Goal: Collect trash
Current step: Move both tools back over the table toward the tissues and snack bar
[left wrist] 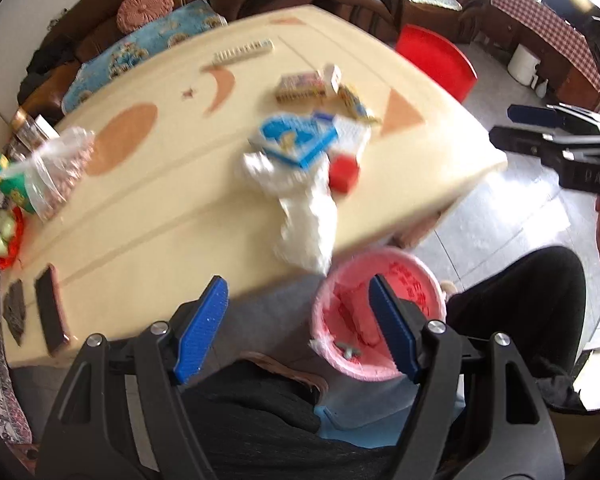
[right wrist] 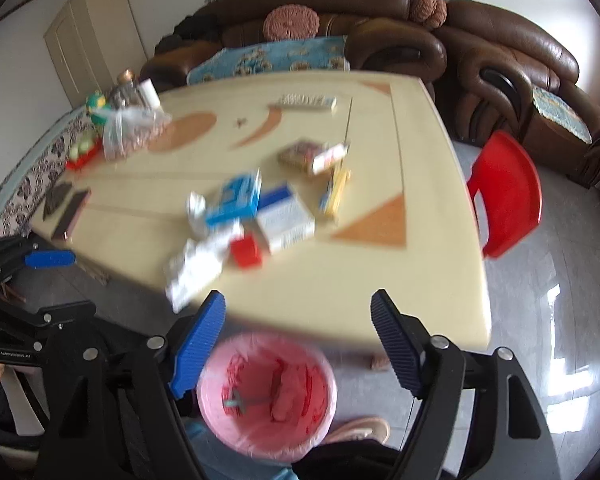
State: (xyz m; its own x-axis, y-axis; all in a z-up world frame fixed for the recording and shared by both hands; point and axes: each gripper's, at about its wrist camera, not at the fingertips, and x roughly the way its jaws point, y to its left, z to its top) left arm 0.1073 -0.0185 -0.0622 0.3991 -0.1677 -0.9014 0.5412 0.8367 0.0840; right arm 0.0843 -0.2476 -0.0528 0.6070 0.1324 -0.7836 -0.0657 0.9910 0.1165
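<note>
Both tongs, left tongs (left wrist: pixel 298 328) and right tongs (right wrist: pixel 298 344), hover spread and empty above the pink bin (right wrist: pixel 266 396); I'd guess the white wrapper (left wrist: pixel 304 220) at the table (left wrist: pixel 148 208) edge comes next.

The left gripper (left wrist: pixel 296 326) is held with its blue-padded jaws spread wide, nothing between them. The right gripper (right wrist: pixel 300 338) is likewise spread wide and grips nothing.

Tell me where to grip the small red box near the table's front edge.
Grip the small red box across its two upright side faces, coming down from above on its open front; boxes crowd its back and left. Blur hides finer detail. Both grippers, left and right, are open.
</note>
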